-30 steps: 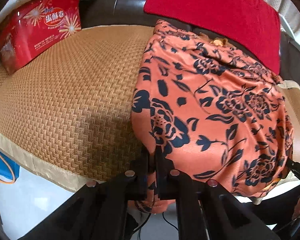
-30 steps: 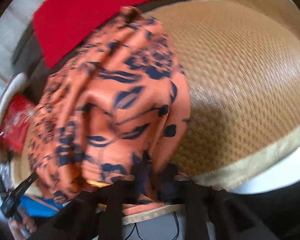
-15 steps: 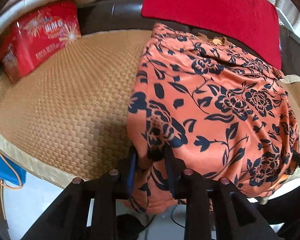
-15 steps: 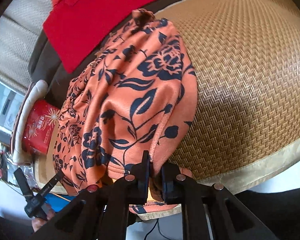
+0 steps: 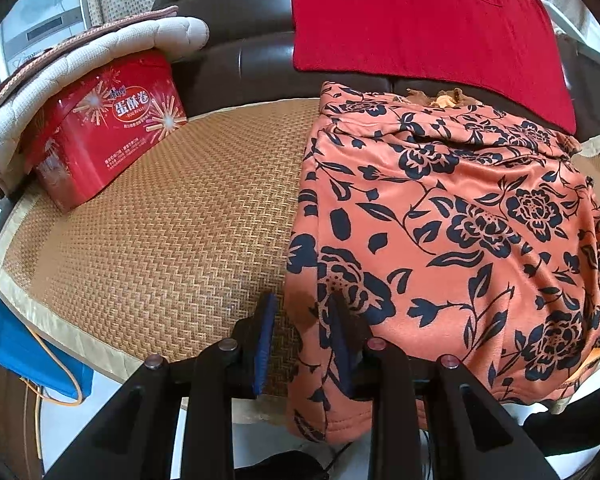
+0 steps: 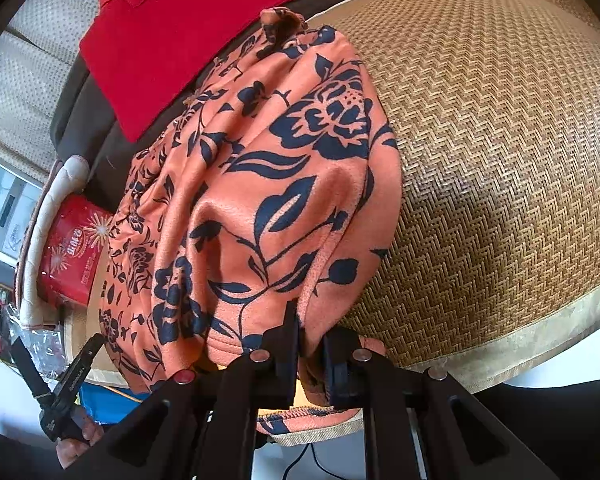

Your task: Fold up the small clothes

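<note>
Left wrist view first: a dark brown leather sofa [image 5: 236, 52] fills the background, its seat covered by a tan woven mat [image 5: 172, 232] with a pale fabric border. A red cloth [image 5: 428, 24] is draped over the backrest, and off to the left a red tin [image 5: 108, 128] with firework print sits on the mat with a quilted cream pad [image 5: 96, 52] lying on top of it. The orange garment with dark blue flowers [image 5: 460, 232] lies spread across the right part of the mat, its near edge hanging over the front. The left hand-held gripper [image 5: 300, 344] has just been opening, so its jaws stand apart: the garment's left edge sits between them, lying against the right finger, while the blue-padded left finger [image 5: 265, 344] is clear of the cloth, over bare mat. Right wrist view: same mat [image 6: 500, 160], same red cloth [image 6: 172, 40] up top, the tin [image 6: 72, 256] at far left, and the garment [image 6: 268, 200] bunched up in soft ridges left of centre. The right hand-held gripper [image 6: 310, 344] is pinched nearly together on the garment's near hem, a fold of cloth caught between the fingers. Bottom left, the other gripper's finger [image 6: 76, 368] pokes in, with a bit of the person's hand [image 6: 76, 444] under it.
</note>
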Demonstrator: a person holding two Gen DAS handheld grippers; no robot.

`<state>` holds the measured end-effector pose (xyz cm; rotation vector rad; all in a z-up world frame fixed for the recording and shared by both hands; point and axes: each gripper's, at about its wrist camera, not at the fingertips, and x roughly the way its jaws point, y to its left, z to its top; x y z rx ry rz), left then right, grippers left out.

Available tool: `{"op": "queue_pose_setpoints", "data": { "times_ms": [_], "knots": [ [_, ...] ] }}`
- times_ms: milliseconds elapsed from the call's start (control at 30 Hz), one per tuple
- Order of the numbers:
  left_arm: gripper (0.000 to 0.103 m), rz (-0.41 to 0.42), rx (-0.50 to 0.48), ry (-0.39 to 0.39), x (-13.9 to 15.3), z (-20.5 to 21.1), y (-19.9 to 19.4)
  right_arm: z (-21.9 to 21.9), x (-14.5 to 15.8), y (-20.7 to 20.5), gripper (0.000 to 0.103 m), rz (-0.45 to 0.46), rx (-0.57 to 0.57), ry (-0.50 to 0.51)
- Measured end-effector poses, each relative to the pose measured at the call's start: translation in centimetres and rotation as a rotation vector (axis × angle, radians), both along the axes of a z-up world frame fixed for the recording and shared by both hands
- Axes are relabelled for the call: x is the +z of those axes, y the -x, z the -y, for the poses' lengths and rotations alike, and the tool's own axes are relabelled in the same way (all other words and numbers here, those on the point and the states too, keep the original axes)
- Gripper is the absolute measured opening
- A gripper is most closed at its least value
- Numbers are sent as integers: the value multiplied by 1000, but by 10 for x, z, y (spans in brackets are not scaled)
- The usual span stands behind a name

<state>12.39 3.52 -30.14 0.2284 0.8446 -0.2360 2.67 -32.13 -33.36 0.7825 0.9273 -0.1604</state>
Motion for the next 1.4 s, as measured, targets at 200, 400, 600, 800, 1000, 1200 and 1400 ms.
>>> {"op": "queue_pose_setpoints", "data": {
  "times_ms": [200, 400, 600, 800, 1000, 1200, 1400],
  "knots": [
    [28, 17, 5, -15, 2, 2, 2, 1, -1, -1, 13, -2, -4, -13],
    [28, 10, 6, -9, 1, -1, 2, 4, -4, -2, 13, -3, -6, -20],
    [28, 9, 17, -12, -1, -4, 3, 6, -6, -1, 13, -5, -12, -30],
    [28, 18, 31, -12, 0, -8, 4, 7, -8, -2, 13, -4, -11, -38],
    [28, 27, 42, -14, 2, -9, 5, 8, -9, -3, 13, -2, -11, -42],
    [28, 50, 62, -18, 7, -13, 7, 9, -9, -3, 13, -1, -14, -53],
    [28, 61, 74, -19, 9, -15, 9, 9, -9, -2, 13, 0, -15, -53]
  ]
}}
